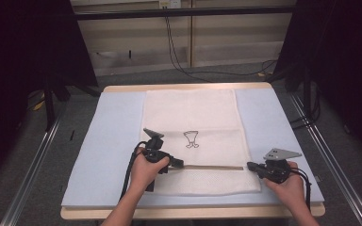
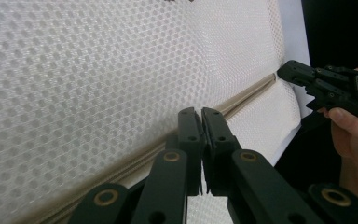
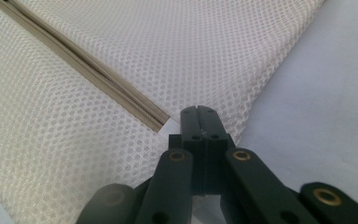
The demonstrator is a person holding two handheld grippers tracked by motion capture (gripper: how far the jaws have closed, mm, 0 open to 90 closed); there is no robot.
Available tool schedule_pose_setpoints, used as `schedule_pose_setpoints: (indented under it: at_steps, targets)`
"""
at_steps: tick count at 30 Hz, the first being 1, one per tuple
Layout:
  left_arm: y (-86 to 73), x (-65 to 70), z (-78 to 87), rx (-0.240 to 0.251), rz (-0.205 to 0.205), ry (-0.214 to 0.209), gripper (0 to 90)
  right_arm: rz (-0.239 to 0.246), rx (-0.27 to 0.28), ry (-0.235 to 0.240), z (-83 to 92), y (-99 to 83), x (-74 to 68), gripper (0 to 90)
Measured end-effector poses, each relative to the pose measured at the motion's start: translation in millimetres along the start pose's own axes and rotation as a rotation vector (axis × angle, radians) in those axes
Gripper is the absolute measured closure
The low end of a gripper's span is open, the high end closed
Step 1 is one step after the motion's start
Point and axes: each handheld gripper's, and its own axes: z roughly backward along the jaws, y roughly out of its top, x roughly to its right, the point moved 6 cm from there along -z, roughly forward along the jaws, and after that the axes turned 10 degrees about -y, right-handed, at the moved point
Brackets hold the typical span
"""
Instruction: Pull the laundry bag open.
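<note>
Two hand-held grippers work at the near part of a white mesh laundry bag [image 1: 191,136] that lies flat on a pale blue mat [image 1: 113,141] on the table. In the high view the bag's zipper [image 1: 212,167] runs crosswise, left to right, close to the bag's near edge. The left gripper [image 1: 178,163] sits on that line about a third of the way along it from the left end. The right gripper [image 1: 250,165] meets the zipper's right end at the bag's edge. A small black line drawing [image 1: 192,139] is printed on the mesh above the zipper.

In the left gripper view, the left gripper [image 2: 200,116] has its jaws pressed together right over the beige zipper [image 2: 242,98], which runs diagonally away toward the right gripper [image 2: 291,72]. Whether a slider or pull tab is pinched between them cannot be told, since the jaws hide that spot.

In the right gripper view, the right gripper [image 3: 199,114] shows its jaws closed, tips at the mesh just beside the zipper's end [image 3: 161,123]. They probably pinch the fabric there, though the grip itself is hidden.

Judging from this layout, the left gripper is the one placed to travel along the zipper's long axis, while the right anchors the end.
</note>
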Motion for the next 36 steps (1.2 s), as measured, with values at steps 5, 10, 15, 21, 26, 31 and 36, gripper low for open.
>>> schedule_pose_setpoints:
  at_steps: [5,10,15,21,26,31,36]
  targets:
    - [-0.5,-0.7,4.3,0.003,0.005,0.006,87.3,0.0,0.0,0.0,0.0,0.0,0.0,90.0]
    - [-1.3,-3.3,10.2,0.008,0.008,0.006,87.3,0.0,0.0,0.0,0.0,0.0,0.0,90.0]
    - [-2.0,-8.6,18.5,0.021,0.017,0.012,87.3,0.001,0.0,0.0,0.0,0.0,0.0,90.0]
    - [-3.3,-12.1,26.2,0.037,0.025,0.013,87.3,0.0,-0.001,-0.001,0.0,0.0,0.0,90.0]
    - [-4.7,-15.7,32.0,0.037,0.03,0.012,87.3,0.0,0.0,-0.002,0.0,0.0,0.0,90.0]
    - [-5.7,-17.7,35.5,0.045,0.036,0.0,87.3,-0.002,0.0,-0.001,0.0,0.0,0.0,90.0]
    - [-6.1,-21.4,42.3,0.049,0.042,-0.002,87.3,-0.001,0.0,-0.001,-0.1,0.0,0.0,90.0]
